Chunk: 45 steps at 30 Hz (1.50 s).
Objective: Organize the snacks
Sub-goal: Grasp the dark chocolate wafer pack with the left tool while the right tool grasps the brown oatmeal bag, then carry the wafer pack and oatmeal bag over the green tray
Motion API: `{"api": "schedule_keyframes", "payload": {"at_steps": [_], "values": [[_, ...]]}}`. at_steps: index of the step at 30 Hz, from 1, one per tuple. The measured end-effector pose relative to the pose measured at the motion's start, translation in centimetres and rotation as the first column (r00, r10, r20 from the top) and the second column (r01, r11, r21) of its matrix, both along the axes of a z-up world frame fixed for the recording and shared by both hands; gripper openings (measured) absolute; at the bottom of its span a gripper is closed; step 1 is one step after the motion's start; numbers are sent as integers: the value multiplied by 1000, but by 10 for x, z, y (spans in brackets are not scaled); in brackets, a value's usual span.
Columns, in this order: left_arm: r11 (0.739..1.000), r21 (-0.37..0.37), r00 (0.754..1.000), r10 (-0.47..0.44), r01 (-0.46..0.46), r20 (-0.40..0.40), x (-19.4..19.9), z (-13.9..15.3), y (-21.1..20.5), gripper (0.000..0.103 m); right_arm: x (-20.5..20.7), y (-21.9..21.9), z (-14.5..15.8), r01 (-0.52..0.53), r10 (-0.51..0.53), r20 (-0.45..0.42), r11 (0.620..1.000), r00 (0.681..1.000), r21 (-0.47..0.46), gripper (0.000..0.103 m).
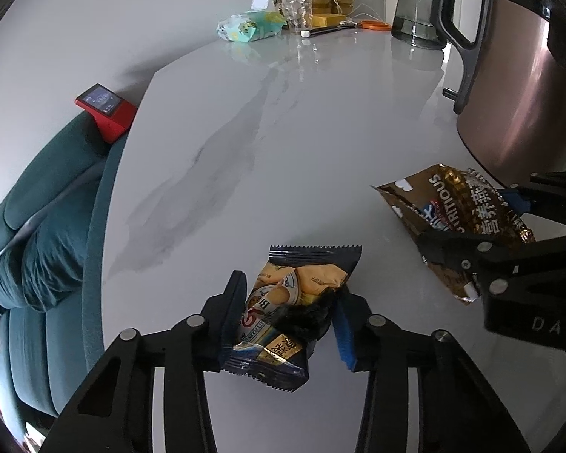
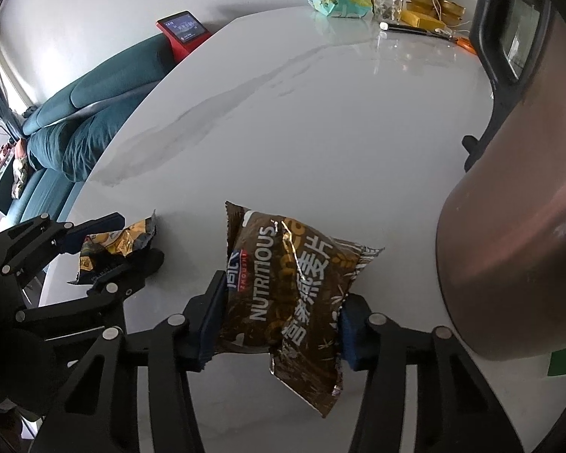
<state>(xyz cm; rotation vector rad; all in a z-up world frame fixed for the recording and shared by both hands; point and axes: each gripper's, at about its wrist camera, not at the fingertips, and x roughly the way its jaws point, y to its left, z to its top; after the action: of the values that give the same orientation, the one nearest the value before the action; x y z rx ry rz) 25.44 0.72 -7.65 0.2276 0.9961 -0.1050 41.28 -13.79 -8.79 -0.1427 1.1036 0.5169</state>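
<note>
Each gripper pinches one snack: left gripper [image 1: 288, 321] jaws narrowed on the yellow packet [image 1: 298, 302], right gripper [image 2: 279, 324] jaws clamped across the brown bag [image 2: 290, 287], both long axes running forward over the surface [image 1: 283, 132].

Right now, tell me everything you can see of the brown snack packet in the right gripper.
The brown snack packet is a crinkled, glossy foil pouch, dark brown with gold patterning, white "NUTRITIOUS" lettering and Chinese characters. It looks sealed, with serrated end seams, one creased. It sits between the blue pads of the right gripper, pinched across its middle, its far end toward the rose-coloured appliance but apart from it. Its lower part lies over the white table; whether it rests there is unclear.
</note>
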Motion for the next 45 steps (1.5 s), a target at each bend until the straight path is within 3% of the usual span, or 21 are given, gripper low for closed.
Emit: {"api": "schedule_keyframes", "payload": {"at_steps": [10,24,35,45], "values": [[999,9,999,36,-36,21,-5,12,7,33,-7,-1,11,-15,15,40,1000,999,11,0],[995,12,992,93,-94,80,-17,48,17,33,-27,-6,61,-32,24,132,997,991,64,0],[995,8,990,100,-101,103,-48,71,15,33,-71,-16,88,-109,99,151,992,984,60,0],[997,22,992,74,-77,98,-84,80,1,33,-114,-47,94,-137,132,138,990,982,29,0]]}}
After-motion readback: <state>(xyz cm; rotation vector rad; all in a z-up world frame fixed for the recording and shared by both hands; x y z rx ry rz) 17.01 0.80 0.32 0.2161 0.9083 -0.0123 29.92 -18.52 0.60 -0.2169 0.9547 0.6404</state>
